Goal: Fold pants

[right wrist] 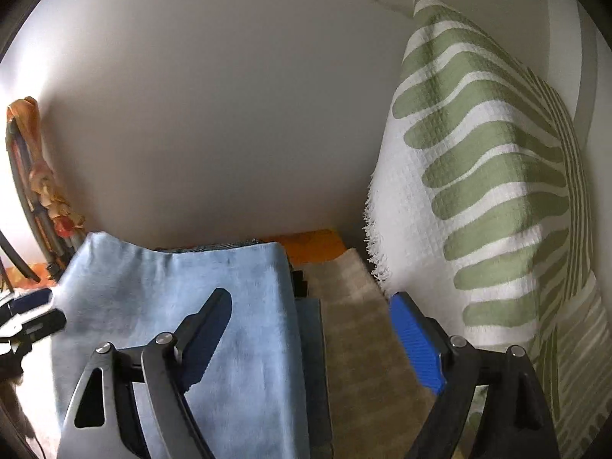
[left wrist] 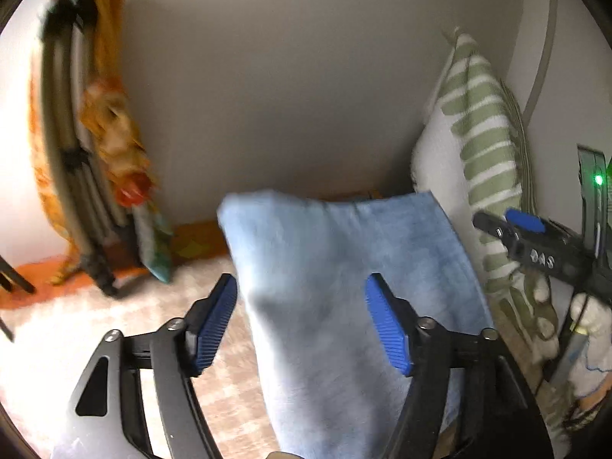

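Observation:
The light blue pants (left wrist: 344, 287) lie folded in a long strip on the carpeted surface, reaching toward the wall. They also show in the right wrist view (right wrist: 183, 306), on top of a darker blue layer (right wrist: 311, 344). My left gripper (left wrist: 302, 321) is open, with its blue pads on either side of the pants strip, above it. My right gripper (right wrist: 310, 336) is open over the right edge of the pants and the beige carpet. It also shows at the right edge of the left wrist view (left wrist: 524, 229).
A green-and-white leaf-patterned pillow (right wrist: 478, 191) leans against the wall on the right. A tripod with orange cloth draped over it (left wrist: 80, 145) stands at the left. The grey wall (left wrist: 287, 76) is close behind. Beige carpet (right wrist: 363, 344) lies between pants and pillow.

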{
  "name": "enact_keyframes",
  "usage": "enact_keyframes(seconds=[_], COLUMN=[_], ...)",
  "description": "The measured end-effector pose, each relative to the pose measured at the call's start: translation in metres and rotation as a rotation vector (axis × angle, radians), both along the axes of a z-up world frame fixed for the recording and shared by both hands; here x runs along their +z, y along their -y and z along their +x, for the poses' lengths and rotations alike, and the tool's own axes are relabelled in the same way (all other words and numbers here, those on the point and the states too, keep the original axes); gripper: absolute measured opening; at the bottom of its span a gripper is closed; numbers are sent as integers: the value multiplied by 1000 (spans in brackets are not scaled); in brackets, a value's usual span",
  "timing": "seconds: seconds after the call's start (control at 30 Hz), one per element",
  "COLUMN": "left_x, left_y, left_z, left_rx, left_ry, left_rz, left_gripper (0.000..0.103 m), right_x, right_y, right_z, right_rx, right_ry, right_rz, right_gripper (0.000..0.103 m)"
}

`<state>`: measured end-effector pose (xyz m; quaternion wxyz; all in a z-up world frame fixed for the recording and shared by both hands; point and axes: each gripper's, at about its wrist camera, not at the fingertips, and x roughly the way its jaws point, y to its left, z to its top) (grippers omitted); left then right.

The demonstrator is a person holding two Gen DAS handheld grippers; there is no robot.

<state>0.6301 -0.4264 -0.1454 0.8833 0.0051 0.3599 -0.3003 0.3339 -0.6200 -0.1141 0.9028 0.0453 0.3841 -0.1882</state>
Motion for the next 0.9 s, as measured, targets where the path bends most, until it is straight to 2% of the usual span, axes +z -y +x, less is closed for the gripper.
enact_keyframes(seconds=[0.17, 0.43, 0.5, 0.67, 0.73, 0.9], left_x=[18, 33, 36, 47, 50, 55], left_y=[-17, -59, -66, -83, -88, -100], left_z=[-12, -63, -76, -109, -120, -140], left_rx=[-4, -29, -35, -55, -58, -28], left_ry=[24, 41, 50, 80, 87, 79], left_rz=[-15, -27, -35, -50, -51, -66], left_gripper=[76, 76, 80, 81, 81, 82], right_x=[4, 14, 19, 29, 31, 35], right_y=[-18, -63, -77, -103, -114, -138], right_z=[-22, -68, -80, -103, -112, -126], right_rx=[19, 24, 23, 31, 33, 47], right_ry=[-5, 6, 9, 29, 39, 68], right_rz=[15, 37, 22, -3, -19, -44], right_gripper=[87, 92, 93, 95, 102, 103])
